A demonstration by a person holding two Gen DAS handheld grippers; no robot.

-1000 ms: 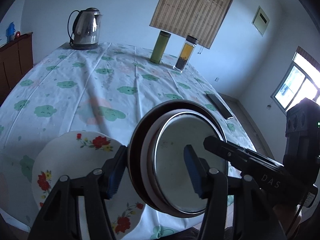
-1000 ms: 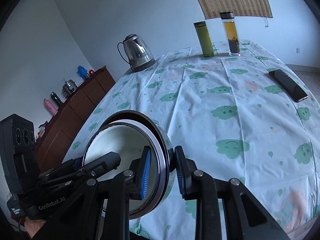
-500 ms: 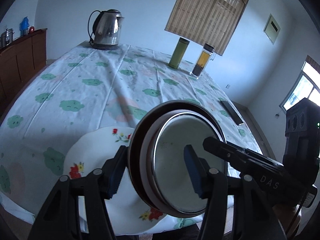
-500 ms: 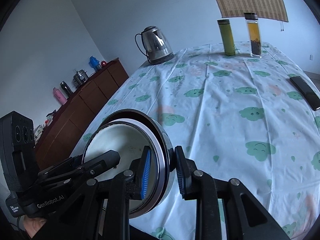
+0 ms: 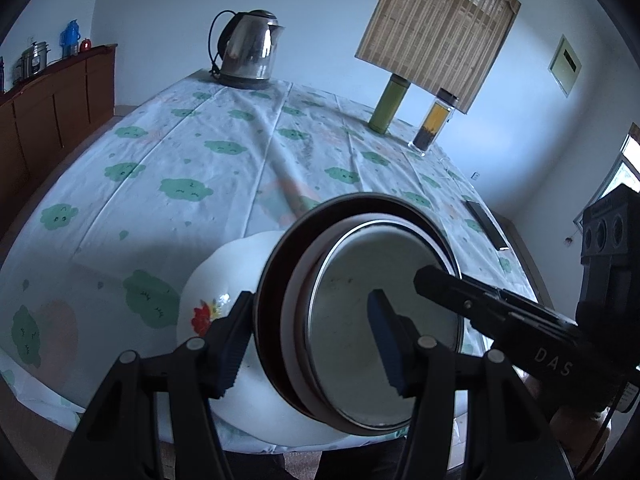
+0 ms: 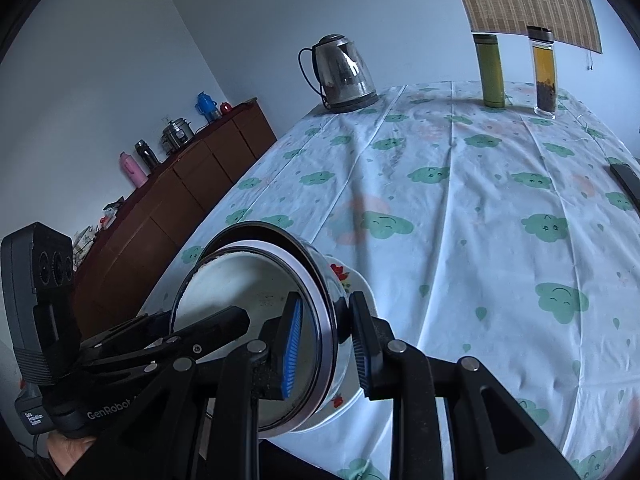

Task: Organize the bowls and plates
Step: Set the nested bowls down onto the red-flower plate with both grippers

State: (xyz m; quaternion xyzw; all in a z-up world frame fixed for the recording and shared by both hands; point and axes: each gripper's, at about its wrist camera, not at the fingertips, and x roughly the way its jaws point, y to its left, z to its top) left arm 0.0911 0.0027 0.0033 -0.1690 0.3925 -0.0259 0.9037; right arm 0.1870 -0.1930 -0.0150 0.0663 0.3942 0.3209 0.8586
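A stack of nested bowls (image 5: pixel 372 320), with a dark steel outer bowl and a white inner one, hangs tilted on its side with the mouth toward the cameras. My left gripper (image 5: pixel 308 340) is shut on its left wall, one finger outside and the blue pad inside. My right gripper (image 6: pixel 326 344) is shut on the stack's (image 6: pixel 248 312) right wall in the same way. A white plate with red flowers (image 5: pixel 224 280) lies on the table near the front edge, right behind and under the stack. In the right wrist view the plate (image 6: pixel 354 280) shows past the bowl's rim. Whether they touch I cannot tell.
On the cloud-print tablecloth (image 5: pixel 180 168) stand a steel kettle (image 5: pixel 248 52) at the far left, a green flask (image 5: pixel 390 104) and a glass tea bottle (image 5: pixel 434 124) at the far right. A dark phone (image 5: pixel 486 224) lies at the right edge. A wooden sideboard (image 5: pixel 48 112) runs along the left wall.
Both grippers have carried the bowl stack to the left, so the flowered plate now sits behind and under it instead of off to its left. Both grips are unchanged.
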